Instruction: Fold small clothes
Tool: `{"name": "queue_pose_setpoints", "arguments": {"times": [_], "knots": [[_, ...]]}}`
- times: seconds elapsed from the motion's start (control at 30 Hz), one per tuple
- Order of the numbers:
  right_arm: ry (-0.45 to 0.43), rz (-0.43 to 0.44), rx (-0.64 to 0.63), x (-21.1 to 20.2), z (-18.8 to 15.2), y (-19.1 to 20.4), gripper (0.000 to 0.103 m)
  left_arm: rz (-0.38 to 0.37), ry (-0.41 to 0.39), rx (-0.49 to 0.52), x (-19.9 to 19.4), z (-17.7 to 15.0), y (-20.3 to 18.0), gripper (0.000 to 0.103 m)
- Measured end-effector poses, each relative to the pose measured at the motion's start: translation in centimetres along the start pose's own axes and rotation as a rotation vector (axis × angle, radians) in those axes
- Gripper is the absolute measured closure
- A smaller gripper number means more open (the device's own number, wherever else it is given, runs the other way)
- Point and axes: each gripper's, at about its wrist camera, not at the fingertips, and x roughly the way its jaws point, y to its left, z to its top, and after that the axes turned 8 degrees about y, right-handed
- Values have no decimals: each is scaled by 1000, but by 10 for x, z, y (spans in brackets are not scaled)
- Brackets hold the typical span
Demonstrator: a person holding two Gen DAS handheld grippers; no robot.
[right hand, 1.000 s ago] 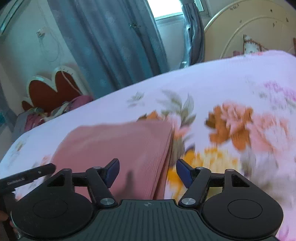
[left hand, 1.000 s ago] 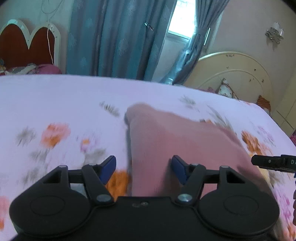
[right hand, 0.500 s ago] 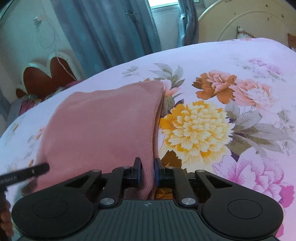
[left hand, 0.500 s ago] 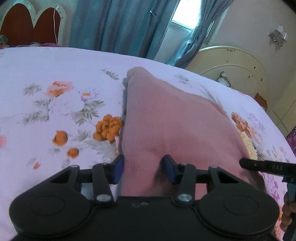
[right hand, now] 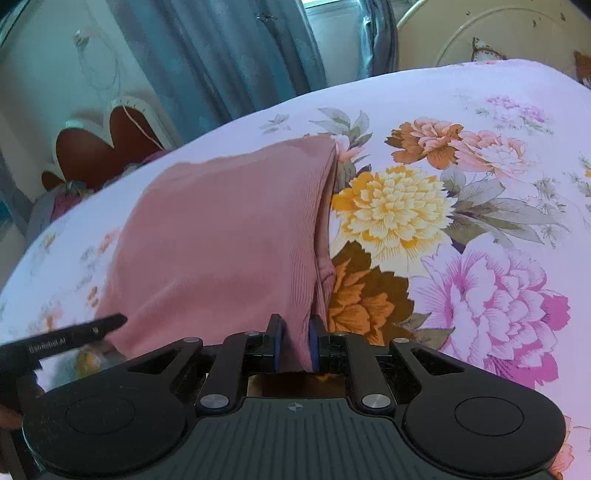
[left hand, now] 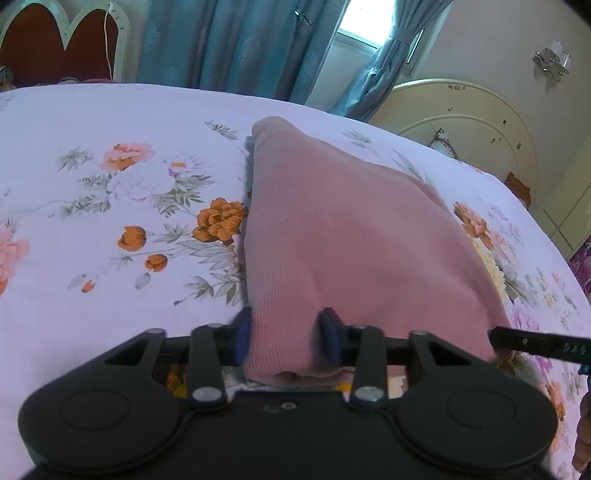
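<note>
Both grippers (left hand: 286,338) (right hand: 294,345) low on pink garment (left hand: 351,240)

The left gripper (left hand: 286,338) tilts downward, its jaws closing around cloth. The right gripper (right hand: 294,345) tilts likewise, jaws clamped nearly together on fabric.

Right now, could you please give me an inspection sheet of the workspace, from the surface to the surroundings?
Surface: floral bedsheet on a bed, lying smooth around the garment.
Job's things: one pink ribbed garment, lying flat on the sheet, near edge gathered at both tongs.
Clutter: nothing seen on the sheet.
Grippers: left tongs closing, the garment's near left corner between the pads; right tongs shut on the garment's near right corner.
Cables: a thin white cord hangs over the red heart-shaped headboard.
Surroundings: teal curtains, bright window, cream curved headboard, wall lamp.
</note>
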Motion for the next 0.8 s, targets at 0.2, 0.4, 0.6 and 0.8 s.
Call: {"name": "queue_pose_setpoints", "arguments": {"times": [0.2,0.4,0.6,0.8], "knots": [[-34,-98,-60,1,5,2,100,-7,-10,-25,-7,-7,-3,79],[-35,-69,-21,0,3,-4,99,16,6,7,-7,-6,-4,70],[13,-57,-43,5,-6,4,50,14,11,-5,-10,-12,-2,67],[5,-24,-28,5,-10,-2,87,20,-1,13,-12,-15,-6,70]]}}
